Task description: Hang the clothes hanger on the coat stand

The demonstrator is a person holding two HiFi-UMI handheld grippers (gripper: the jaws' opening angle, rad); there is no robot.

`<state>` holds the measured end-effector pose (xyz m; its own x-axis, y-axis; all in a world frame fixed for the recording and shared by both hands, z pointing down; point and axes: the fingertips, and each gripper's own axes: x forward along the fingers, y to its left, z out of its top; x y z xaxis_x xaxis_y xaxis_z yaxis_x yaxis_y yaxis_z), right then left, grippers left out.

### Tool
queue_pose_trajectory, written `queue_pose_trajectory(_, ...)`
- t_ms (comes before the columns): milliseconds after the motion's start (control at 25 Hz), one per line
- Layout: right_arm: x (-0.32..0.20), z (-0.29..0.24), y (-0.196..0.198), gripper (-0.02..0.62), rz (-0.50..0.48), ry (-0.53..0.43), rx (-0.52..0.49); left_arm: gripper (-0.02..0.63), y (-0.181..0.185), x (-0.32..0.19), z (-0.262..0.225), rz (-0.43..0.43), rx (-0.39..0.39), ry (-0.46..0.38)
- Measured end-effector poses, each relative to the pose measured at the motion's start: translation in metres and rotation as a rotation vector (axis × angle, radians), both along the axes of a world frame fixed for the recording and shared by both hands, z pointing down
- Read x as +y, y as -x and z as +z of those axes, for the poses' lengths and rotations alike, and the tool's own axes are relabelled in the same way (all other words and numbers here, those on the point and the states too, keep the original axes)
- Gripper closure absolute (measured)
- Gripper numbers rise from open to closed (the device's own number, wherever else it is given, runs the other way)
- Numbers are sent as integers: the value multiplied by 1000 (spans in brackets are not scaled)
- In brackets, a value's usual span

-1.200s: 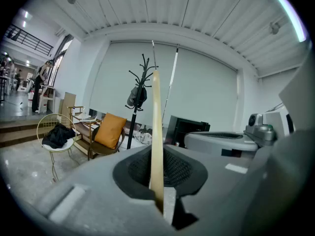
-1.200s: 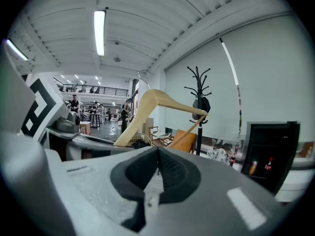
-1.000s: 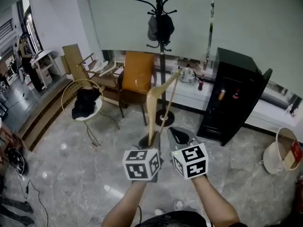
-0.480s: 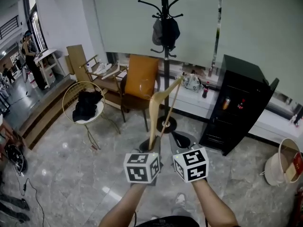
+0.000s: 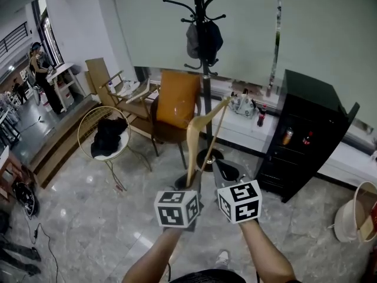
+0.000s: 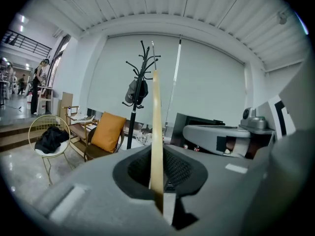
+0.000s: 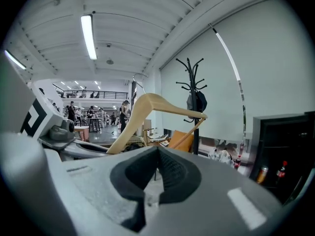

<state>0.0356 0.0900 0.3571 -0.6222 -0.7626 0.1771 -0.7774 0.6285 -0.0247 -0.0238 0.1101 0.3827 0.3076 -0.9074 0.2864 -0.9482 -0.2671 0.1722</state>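
the left claw (image 6: pixel 165 193) pinches the low end of the wooden hanger (image 5: pixel 190 149), upright and well short of the far coat stand (image 5: pixel 205 99), the right claw (image 7: pixel 157 167) pressed together on nothing — held by one end, it could pivot or slip.

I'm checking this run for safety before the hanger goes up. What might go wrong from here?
The left hand-held gripper pinches the wooden hanger only at one arm's tip, so it may swing or slip. The dark bag already hangs on the coat stand, and the hanger could snag it. The orange chair stands close to the stand's base and may hinder the approach.
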Motion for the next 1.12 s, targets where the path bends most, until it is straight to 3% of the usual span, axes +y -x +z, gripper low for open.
queue_pose_trajectory(600,-77,13,-32,594,-89,37,30,566,-41,-76,10,-52,-1,28)
queue_pose_trajectory(1120,-125,23,-40,595,-68,46,28,566,-48,-125,30,-30,12,50)
